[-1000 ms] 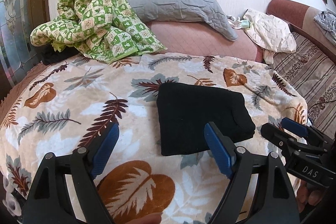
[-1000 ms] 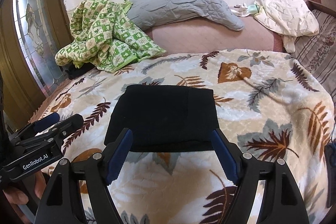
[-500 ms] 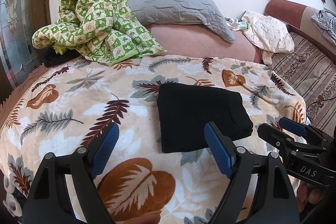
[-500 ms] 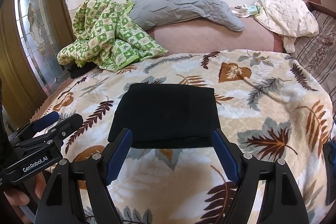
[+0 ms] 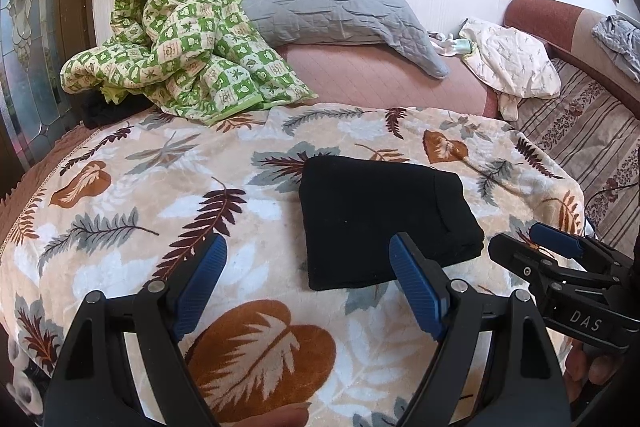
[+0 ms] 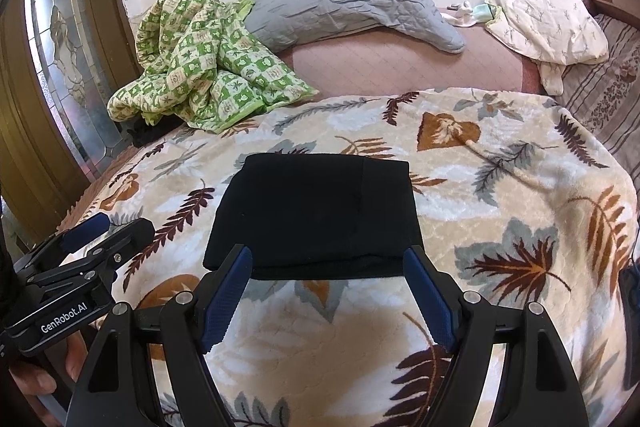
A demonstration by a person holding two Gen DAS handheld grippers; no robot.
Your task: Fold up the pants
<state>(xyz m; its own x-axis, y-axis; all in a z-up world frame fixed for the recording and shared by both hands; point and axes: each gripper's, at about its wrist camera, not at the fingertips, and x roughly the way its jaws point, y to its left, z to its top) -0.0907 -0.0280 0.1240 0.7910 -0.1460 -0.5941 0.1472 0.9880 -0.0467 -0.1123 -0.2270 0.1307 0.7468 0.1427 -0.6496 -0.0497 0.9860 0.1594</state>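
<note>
One crumpled green-and-cream checked quilt (image 5: pixel 180 43) lies heaped at the far left of the bed, cotton-like, with a printed square pattern. Just right of it, one grey quilted pillow (image 5: pixel 332 7), oblong and stitched in blocks, leans along the wall. Both rest on a pink padded mattress cover (image 5: pixel 380 79).

One cream plush blanket printed with brown and grey leaves (image 5: pixel 160 211) covers the near part of the bed; the pile looks soft and fleecy.

One pair of black knit pants folded into a flat rectangle (image 5: pixel 380 219) lies on this blanket, right of centre in the left wrist view and centred in the right wrist view (image 6: pixel 316 215). Its long axis runs roughly left to right across the bed. Stacked layer edges show along the near side, and a vertical seam or fold line shows toward its right end.

Left gripper (image 5: pixel 308 287): black frame, two blue ribbed pads, jaws spread wide, holding nothing; its right pad overlaps the near edge of the pants in view, contact cannot be told.

Right gripper (image 6: pixel 326 295): same build, jaws spread wide, empty, pads flanking the near edge of the pants.

One cream printed cloth (image 5: pixel 516 67) lies crumpled at far right.
</note>
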